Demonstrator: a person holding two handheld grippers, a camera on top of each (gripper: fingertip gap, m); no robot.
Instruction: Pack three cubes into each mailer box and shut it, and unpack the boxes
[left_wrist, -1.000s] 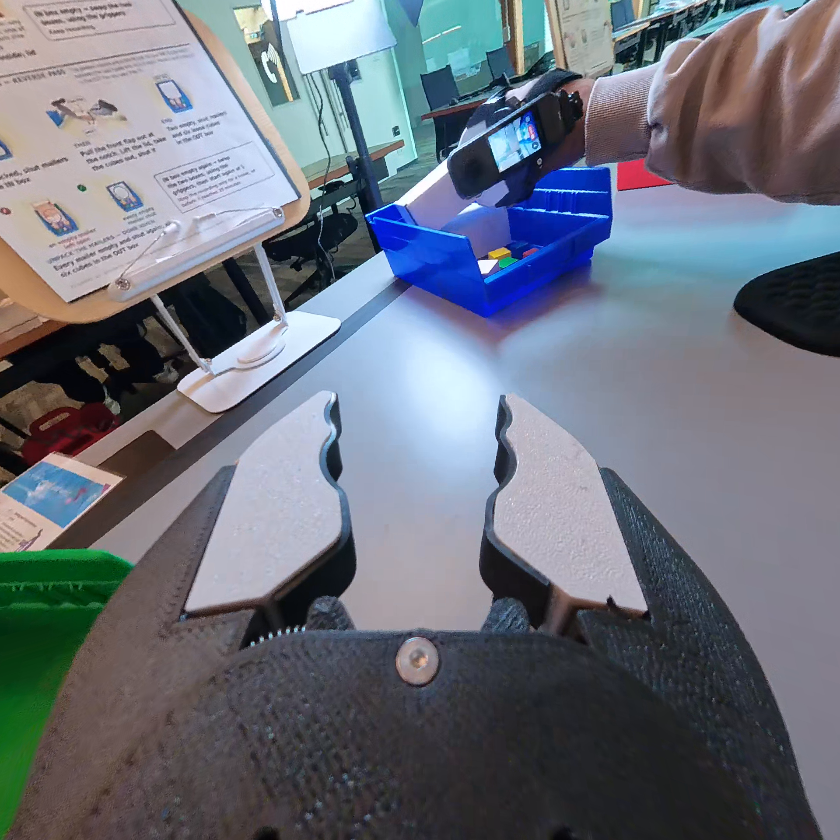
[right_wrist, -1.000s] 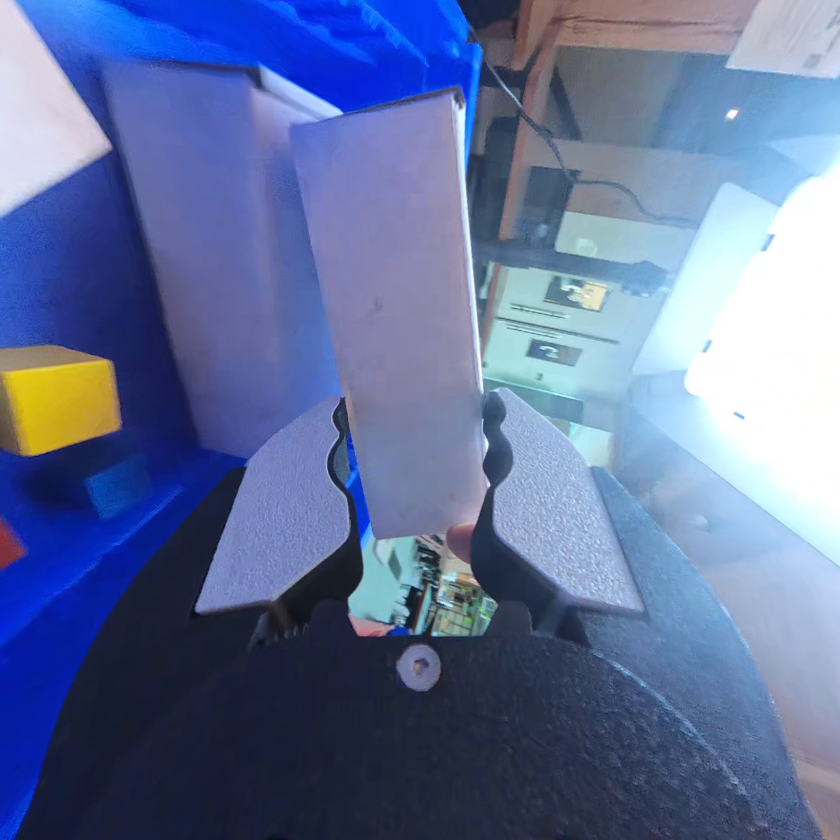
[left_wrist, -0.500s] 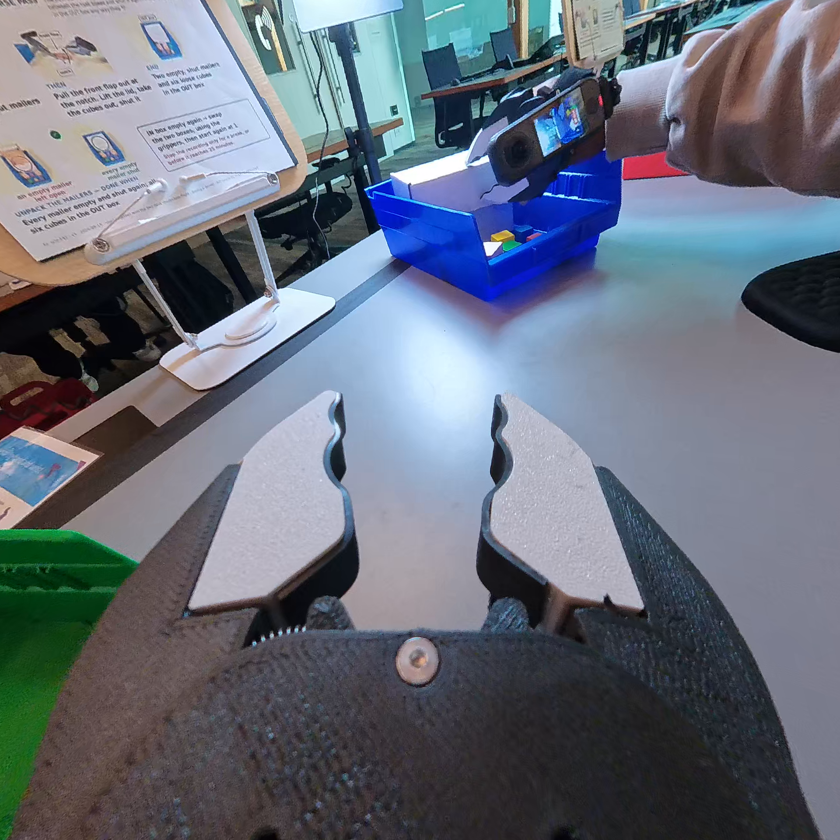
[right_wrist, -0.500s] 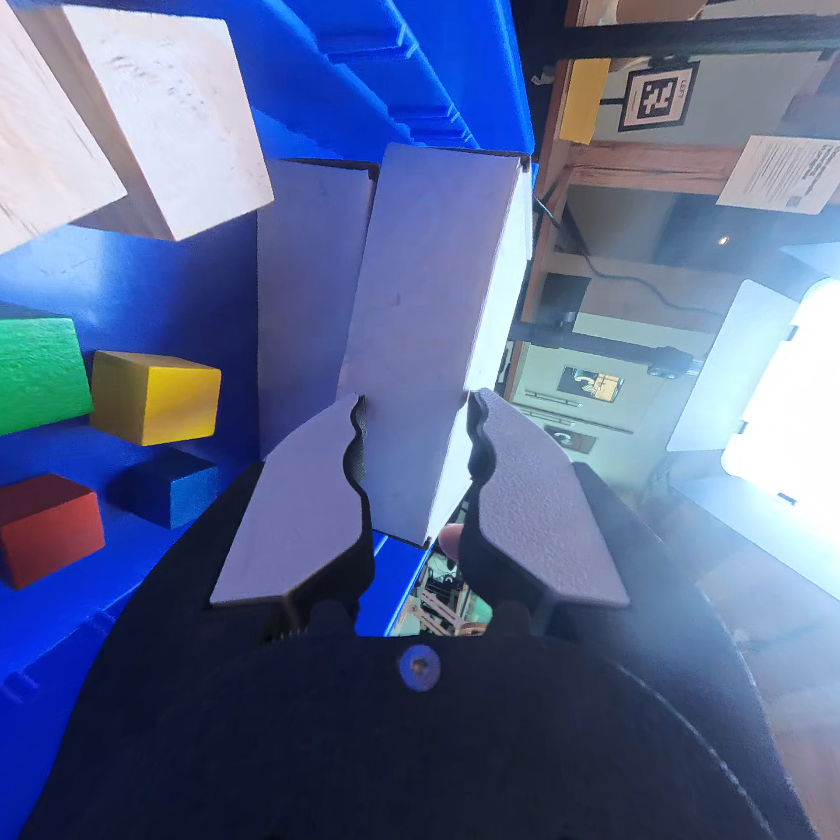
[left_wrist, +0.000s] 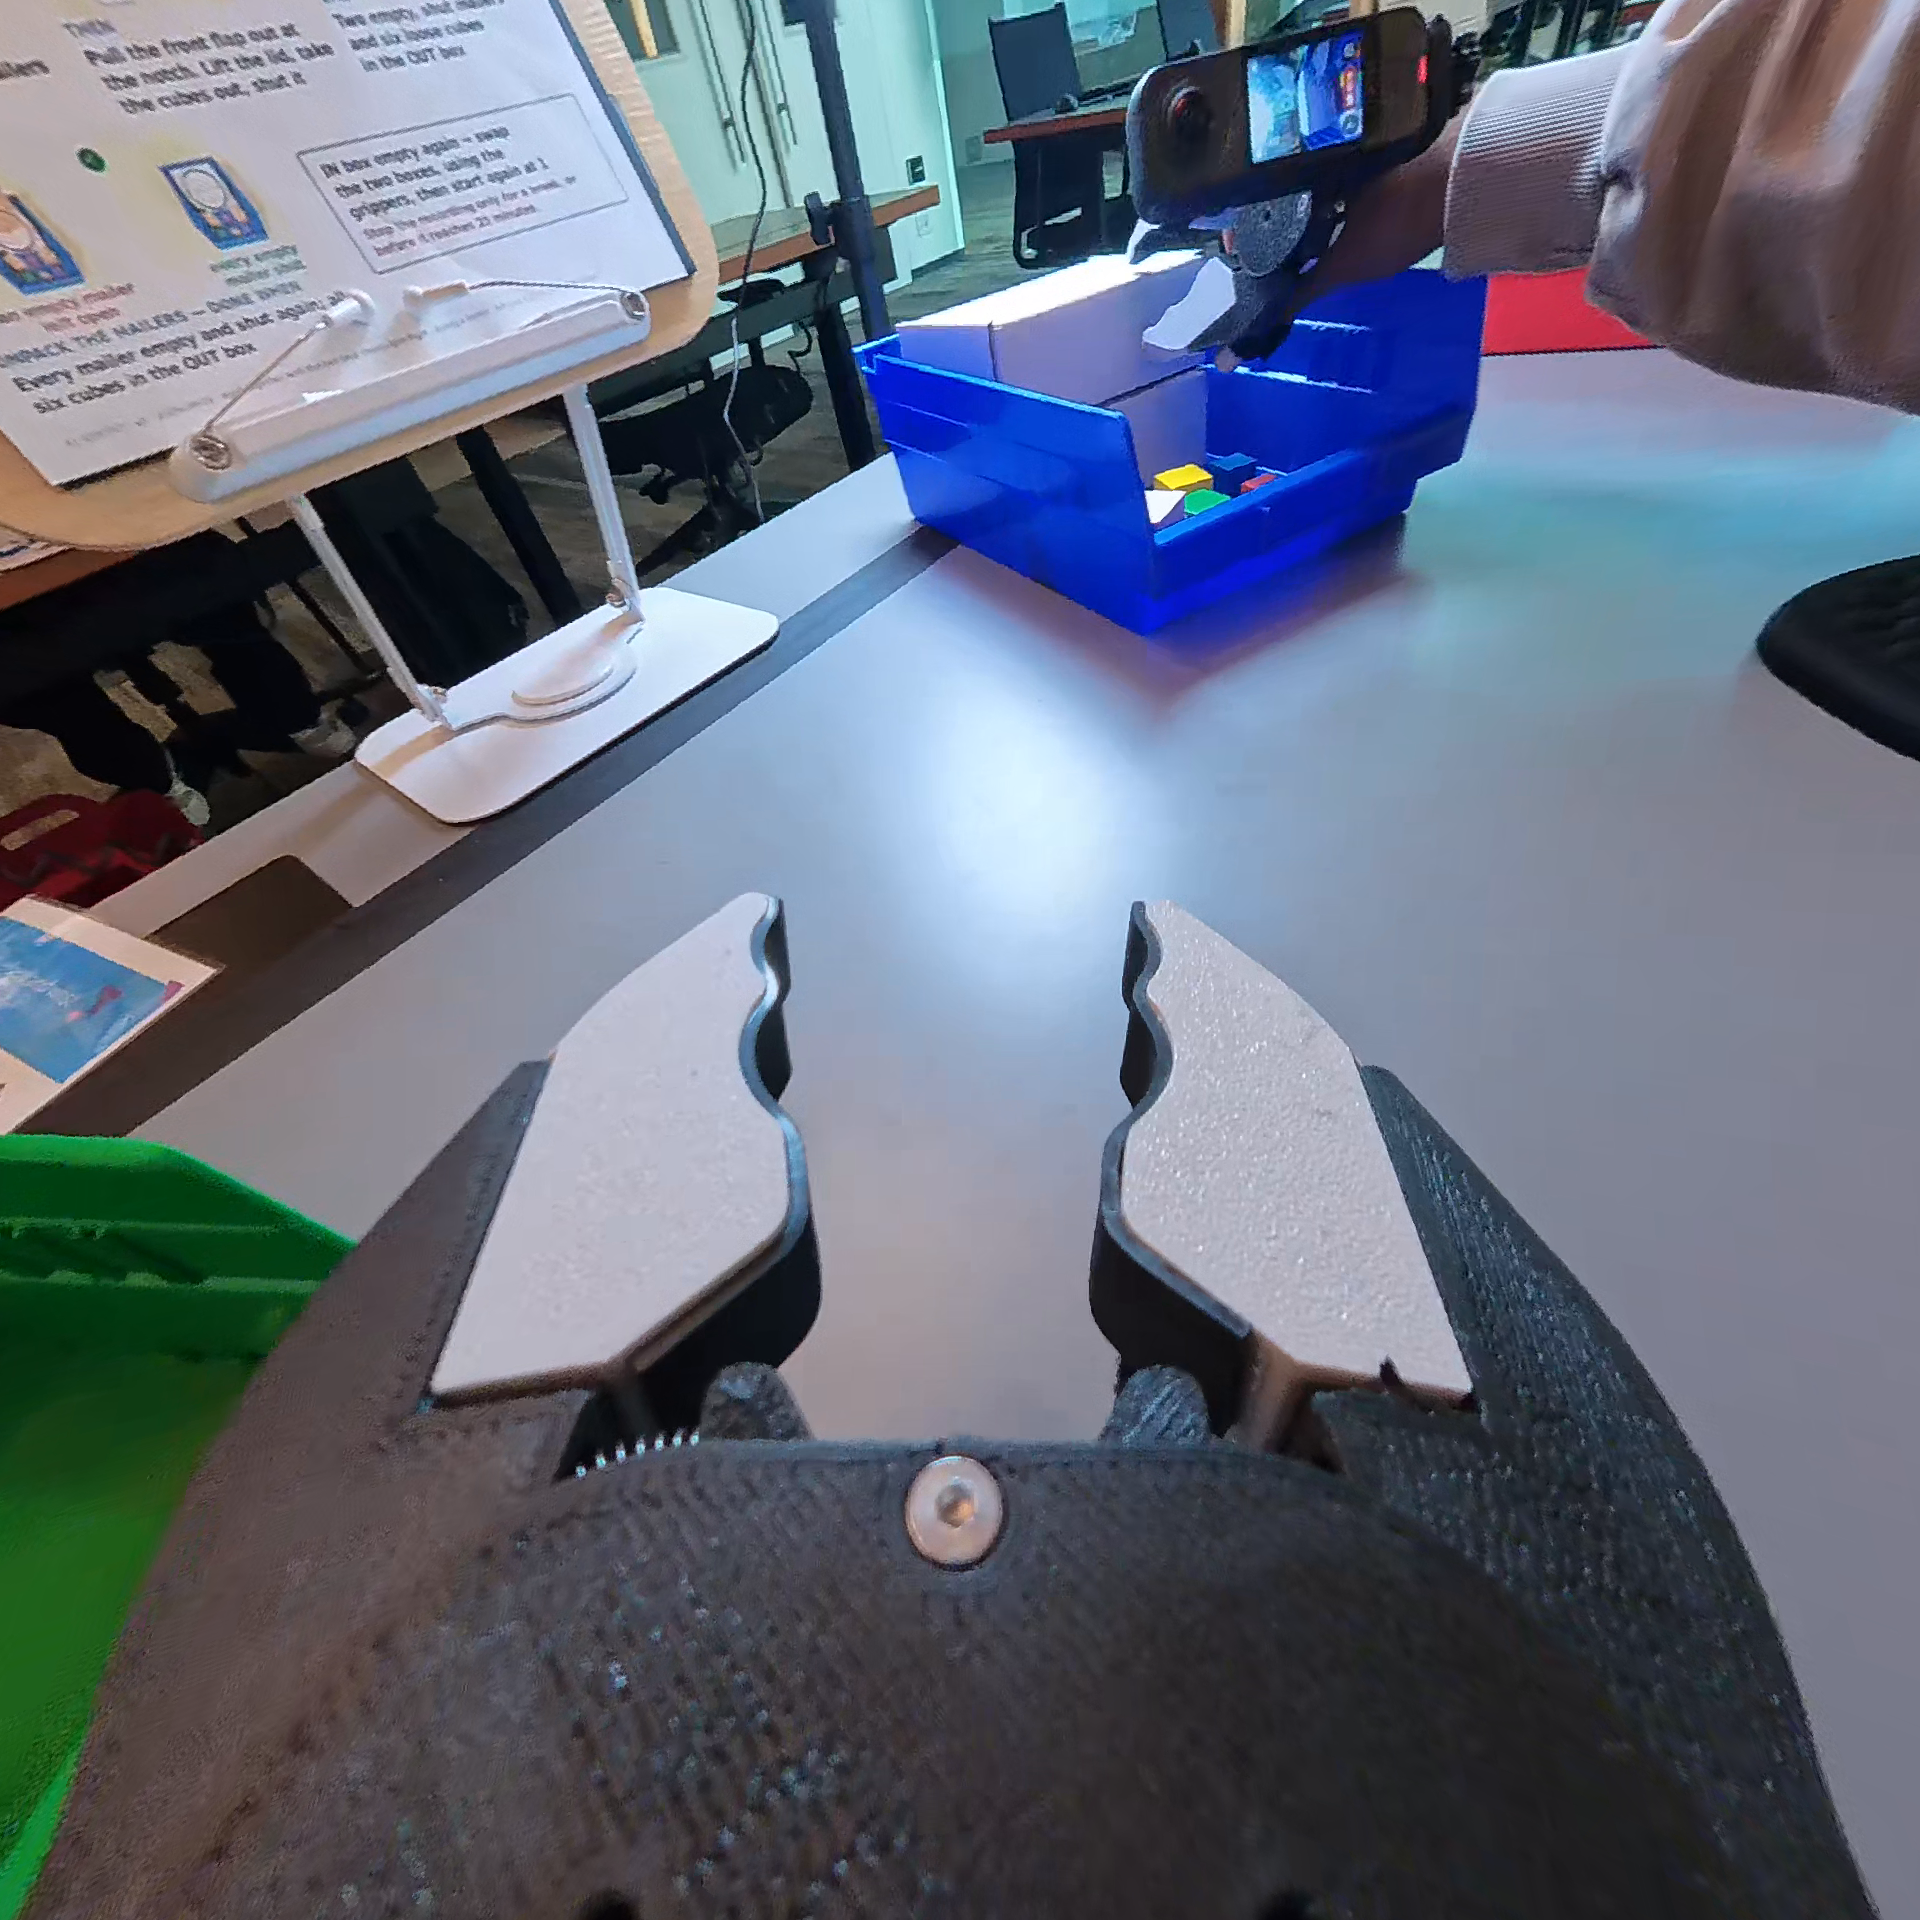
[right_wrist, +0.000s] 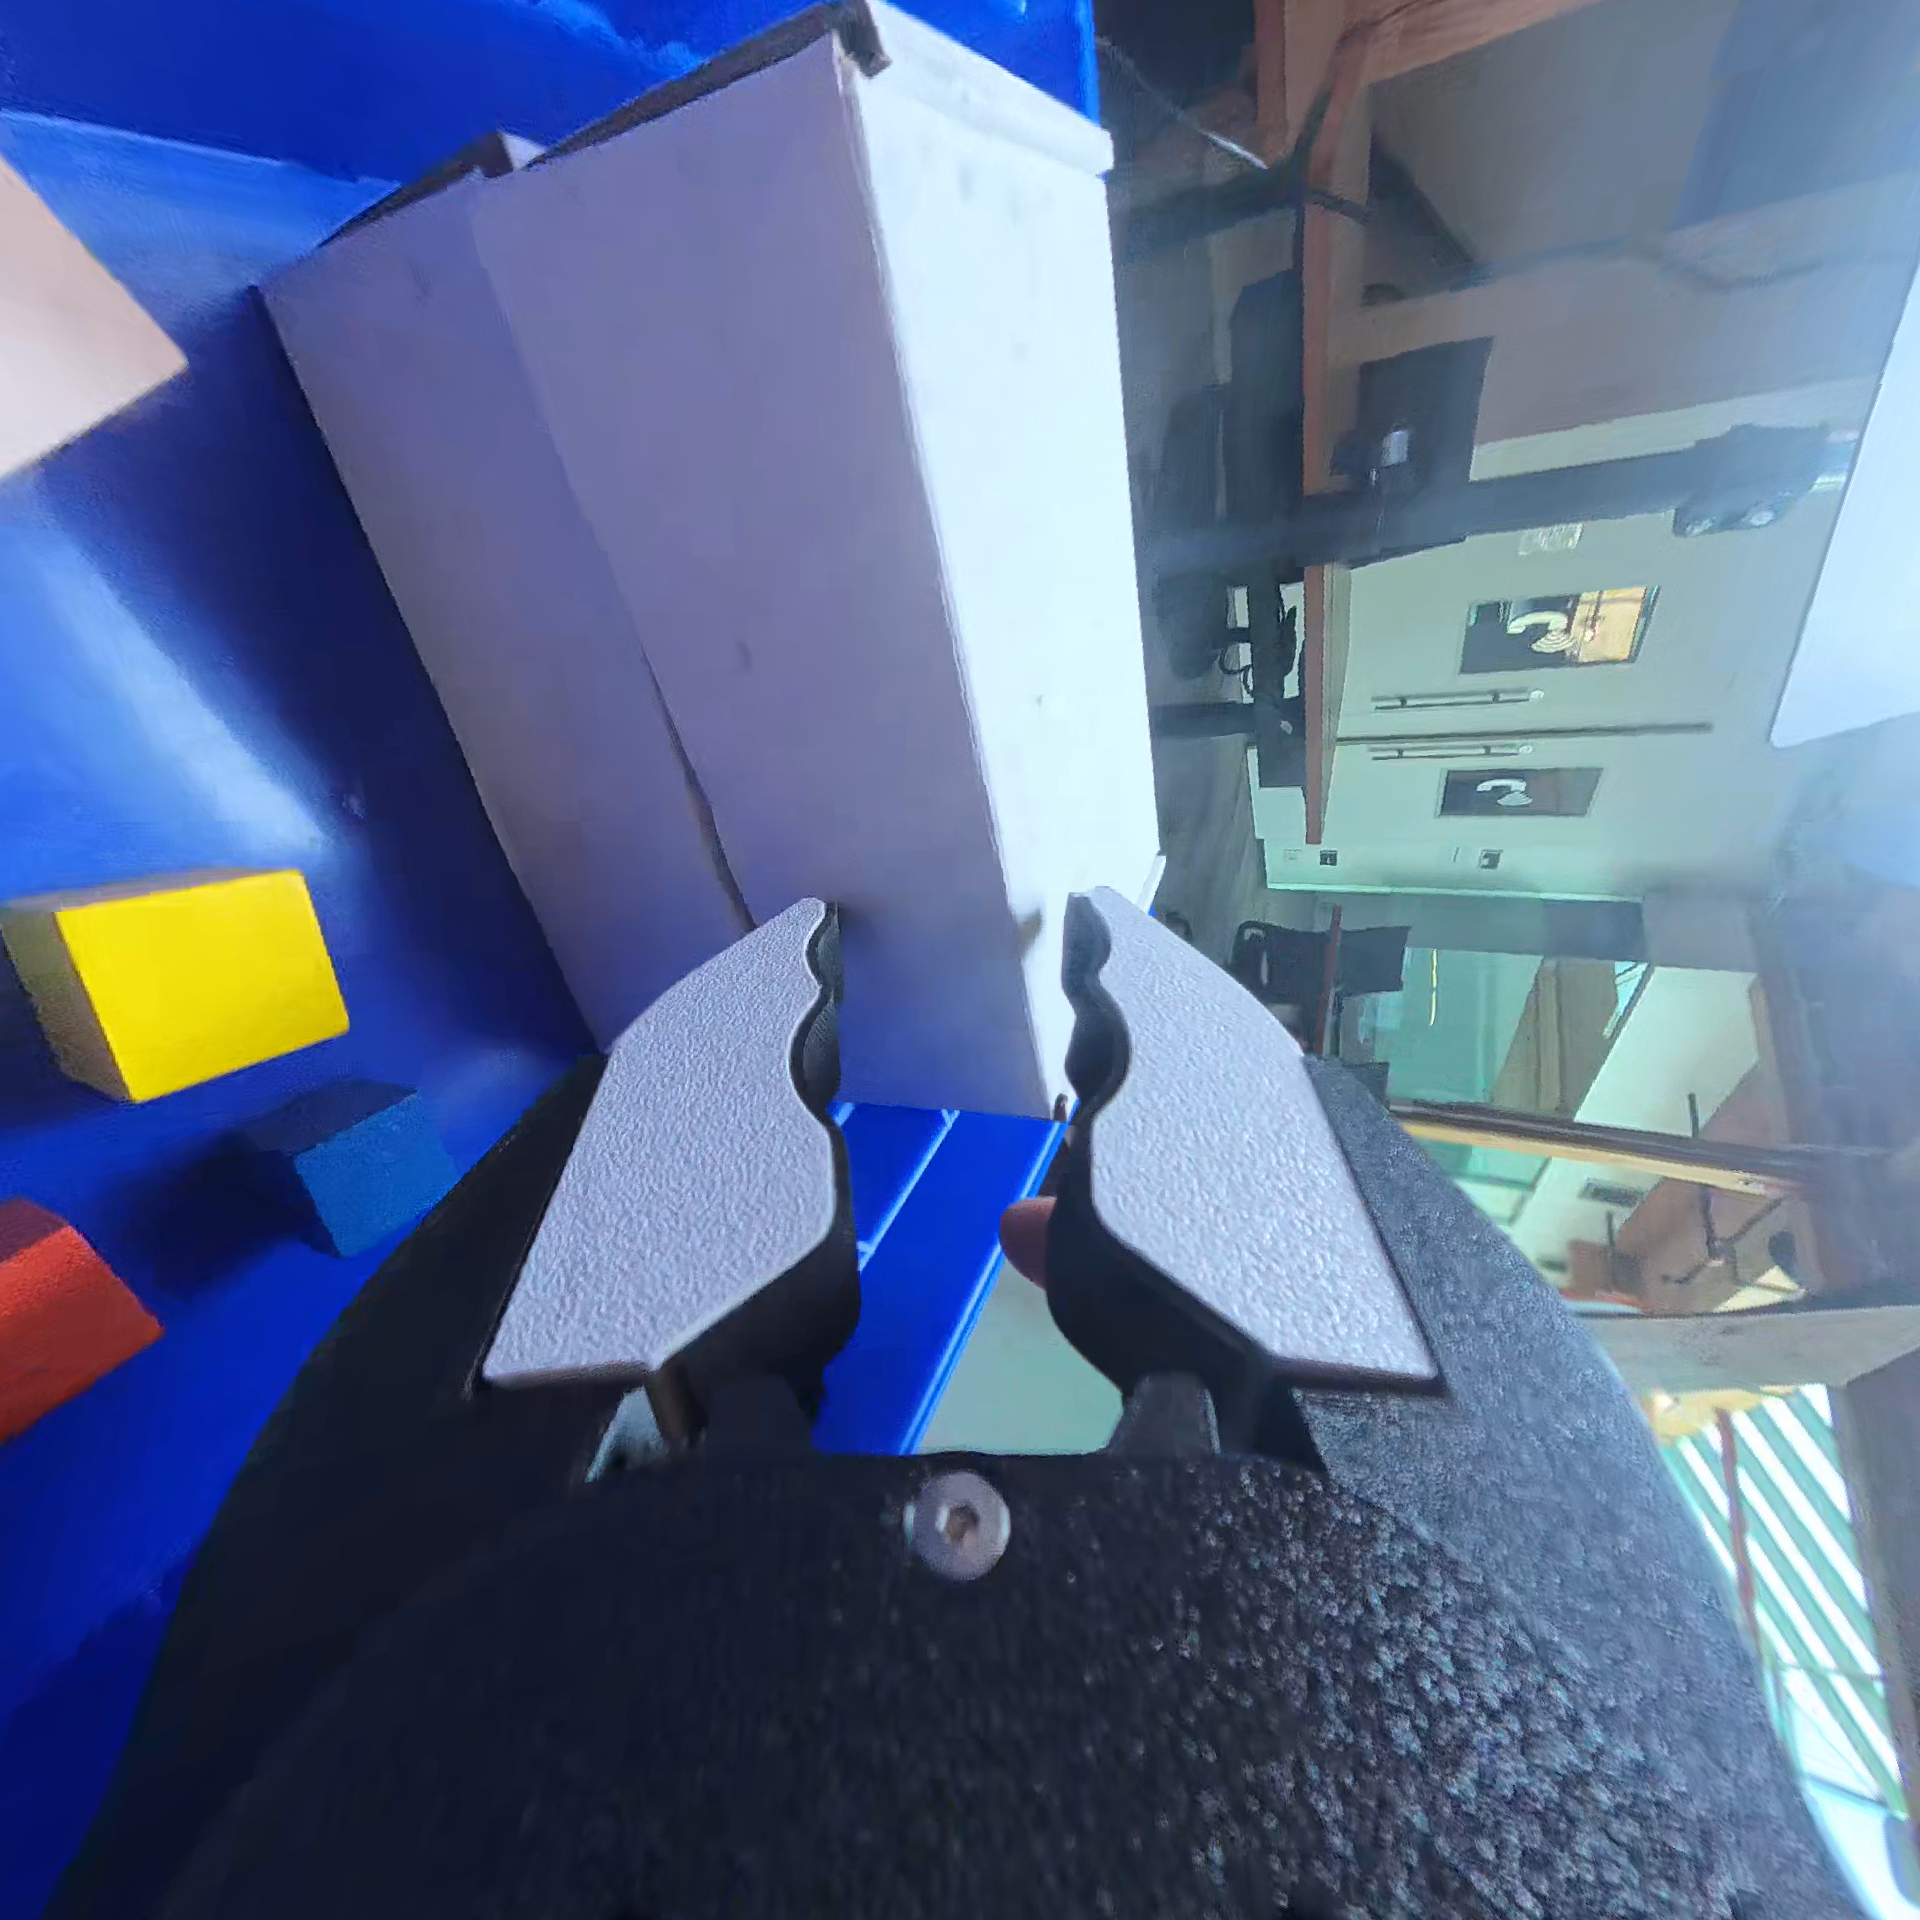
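Observation:
My right gripper is shut on the near end of a white mailer box, closed and held over the blue bin. A second white mailer box stands right beside it inside the bin. Yellow, blue, red and plain wood cubes lie loose in the bin. In the left wrist view the right gripper holds the box level with the bin's rim. My left gripper is open and empty, low over the grey table.
A green bin sits at my near left. An instruction sheet on a white stand stands at the table's left edge. A black mat lies at the right. A person's sleeve reaches in from the top right. My right fingertips sit around 50 cm from my left ones.
The right gripper has raised and swung the mailer box from steeply tipped in the bin to nearly level at the rim. The left gripper has drifted slightly and stays open.

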